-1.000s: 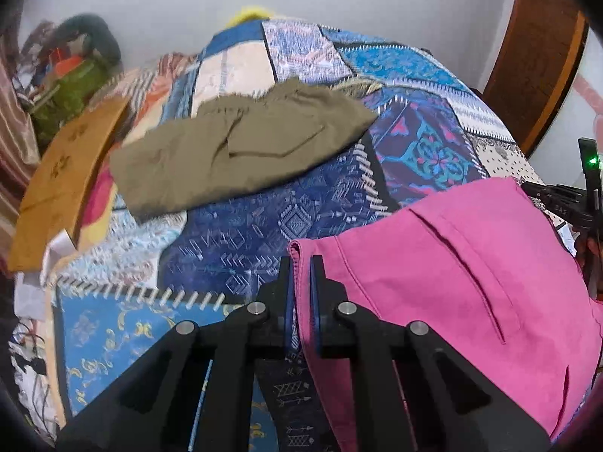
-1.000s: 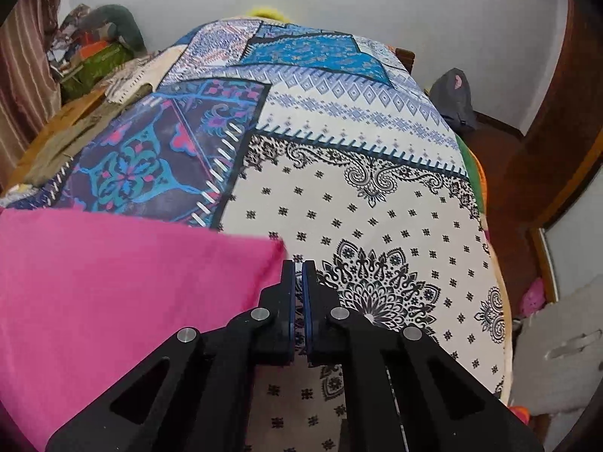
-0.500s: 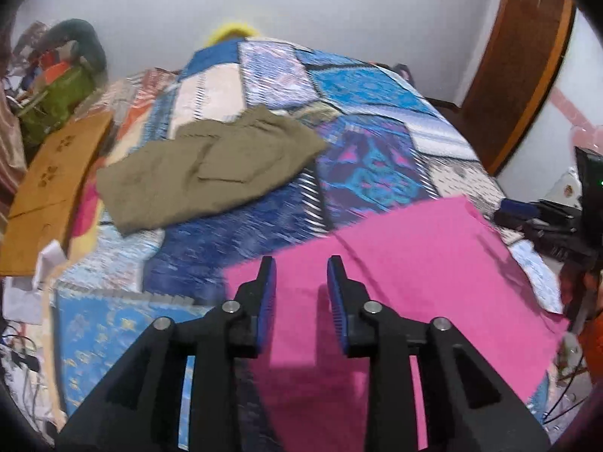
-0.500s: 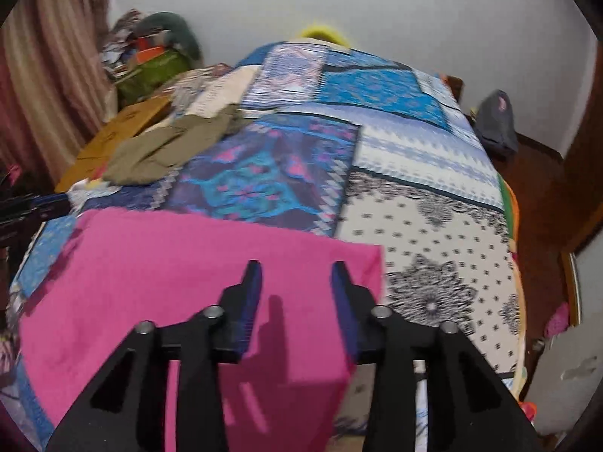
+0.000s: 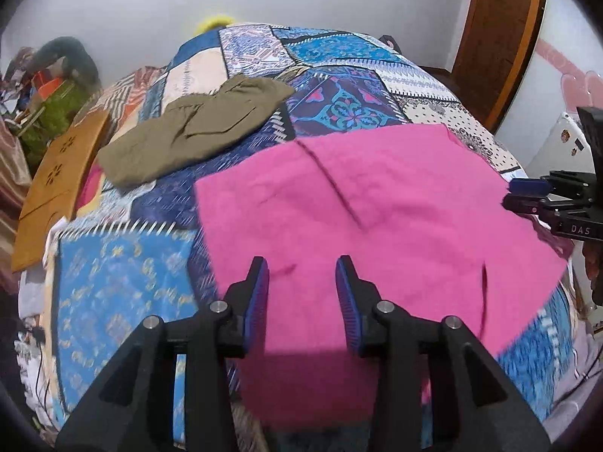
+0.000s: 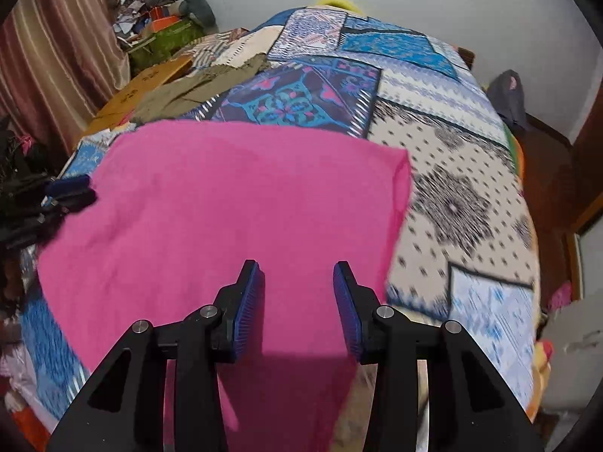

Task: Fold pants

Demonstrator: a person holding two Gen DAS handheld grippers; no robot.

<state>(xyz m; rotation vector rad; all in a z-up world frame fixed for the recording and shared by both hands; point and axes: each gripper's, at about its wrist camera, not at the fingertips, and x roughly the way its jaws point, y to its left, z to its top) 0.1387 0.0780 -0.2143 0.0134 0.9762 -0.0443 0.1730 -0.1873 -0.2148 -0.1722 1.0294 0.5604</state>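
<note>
My left claw (image 5: 301, 293) and right claw (image 6: 297, 297) both hang spread apart, gripping nothing, above the pink pants (image 5: 369, 218) flat on the patchwork bedspread (image 6: 452, 203). Only the left view shows the olive pants (image 5: 196, 128) whole, at 11 o'clock.

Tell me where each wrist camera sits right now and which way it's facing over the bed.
Left wrist: rides the left gripper, looking forward along its two open fingers over the pink pants toward the olive pants and the far wall; the right gripper shows at the right edge.
Right wrist: rides the right gripper, fingers open, over the pink pants, facing up the patchwork bedspread; the left gripper shows at the left edge.
Shared: pink pants, olive pants, bedspread, each other's gripper.
</note>
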